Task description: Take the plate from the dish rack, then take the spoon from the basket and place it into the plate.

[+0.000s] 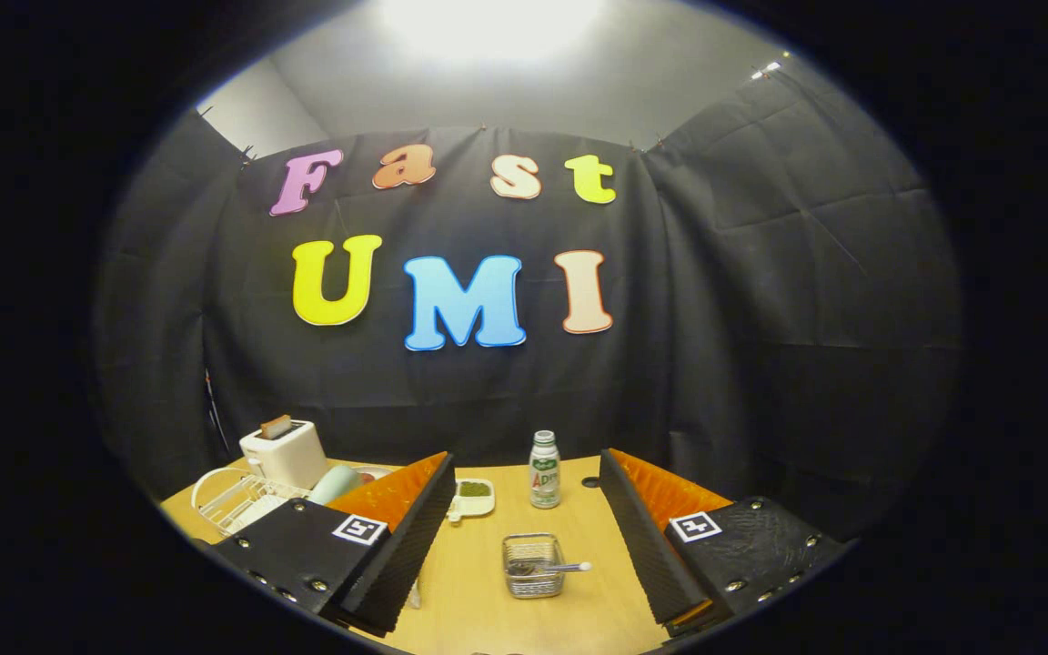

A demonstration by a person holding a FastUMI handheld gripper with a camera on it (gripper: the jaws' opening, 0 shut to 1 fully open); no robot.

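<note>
My gripper (524, 518) is held above the wooden table (597, 600) with its fingers wide apart and nothing between them. Between the fingers, a little ahead, stands a small wire basket (533, 565) with a spoon (553, 568) lying in it, handle sticking out to the right. Past the left finger (397, 537) a white wire dish rack (237, 500) holds a pale green plate (335, 484), upright and partly hidden by that finger.
A white toaster (286, 452) with a slice in it stands behind the rack. A small white dish of green stuff (473, 494) and a bottle (544, 469) stand beyond the basket near the booth's cloth wall.
</note>
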